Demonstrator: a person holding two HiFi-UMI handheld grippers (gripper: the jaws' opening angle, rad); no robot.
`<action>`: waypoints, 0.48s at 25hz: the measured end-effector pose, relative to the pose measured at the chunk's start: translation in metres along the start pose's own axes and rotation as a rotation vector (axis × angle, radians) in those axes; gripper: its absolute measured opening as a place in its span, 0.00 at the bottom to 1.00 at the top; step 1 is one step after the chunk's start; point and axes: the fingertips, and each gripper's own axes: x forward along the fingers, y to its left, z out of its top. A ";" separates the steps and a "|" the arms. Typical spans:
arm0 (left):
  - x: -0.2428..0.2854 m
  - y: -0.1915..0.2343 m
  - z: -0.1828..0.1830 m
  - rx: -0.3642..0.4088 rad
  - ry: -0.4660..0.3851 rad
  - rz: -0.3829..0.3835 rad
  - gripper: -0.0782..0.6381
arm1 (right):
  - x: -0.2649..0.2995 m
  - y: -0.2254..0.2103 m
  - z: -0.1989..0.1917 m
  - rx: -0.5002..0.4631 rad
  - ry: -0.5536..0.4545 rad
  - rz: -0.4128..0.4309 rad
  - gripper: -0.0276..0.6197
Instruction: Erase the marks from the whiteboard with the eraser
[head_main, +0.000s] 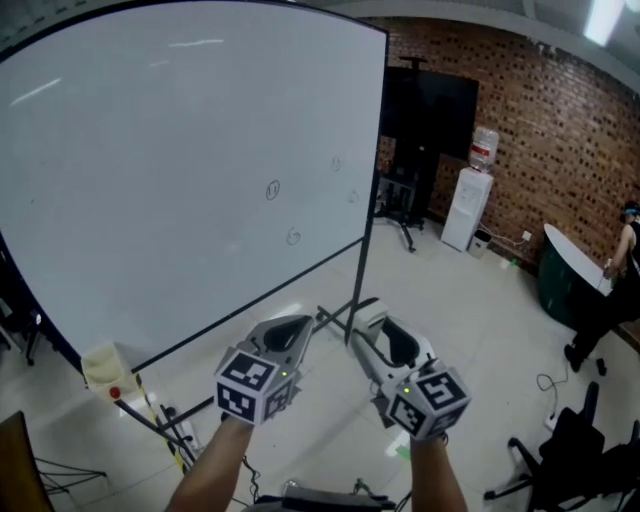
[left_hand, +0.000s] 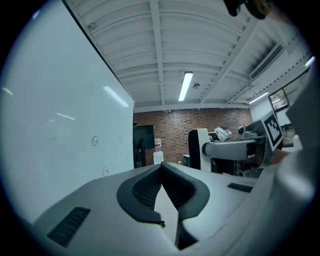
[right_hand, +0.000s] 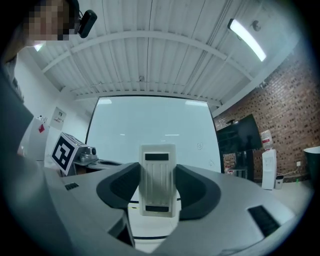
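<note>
The whiteboard (head_main: 180, 170) fills the left of the head view on a black stand. Small pen marks sit near its right side: a circled one (head_main: 272, 189), another lower (head_main: 293, 236), and fainter ones by the edge (head_main: 336, 162). My left gripper (head_main: 288, 332) is shut and empty; its dark pads (left_hand: 150, 187) meet at the tips. To its right, my right gripper (head_main: 383, 335) is shut on a white ribbed eraser (right_hand: 158, 192), held upright between the pads. Both grippers hover low in front of the board, not touching it. The marks (right_hand: 199, 146) show faintly in the right gripper view.
The board's stand legs (head_main: 335, 322) splay on the floor under the grippers. A yellowish cloth (head_main: 105, 365) hangs at the board's lower left corner. A black screen (head_main: 430, 110), a water dispenser (head_main: 468, 205), a person (head_main: 620, 270) and a chair (head_main: 570, 450) are to the right.
</note>
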 end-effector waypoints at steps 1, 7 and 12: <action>0.001 0.009 0.002 0.003 -0.006 0.009 0.10 | 0.010 0.001 0.000 -0.004 0.002 0.004 0.40; 0.001 0.054 0.003 0.002 -0.019 0.042 0.10 | 0.056 0.006 -0.001 -0.026 0.016 0.009 0.40; -0.007 0.086 0.003 0.002 -0.019 0.068 0.10 | 0.088 0.015 0.001 -0.027 0.030 0.025 0.40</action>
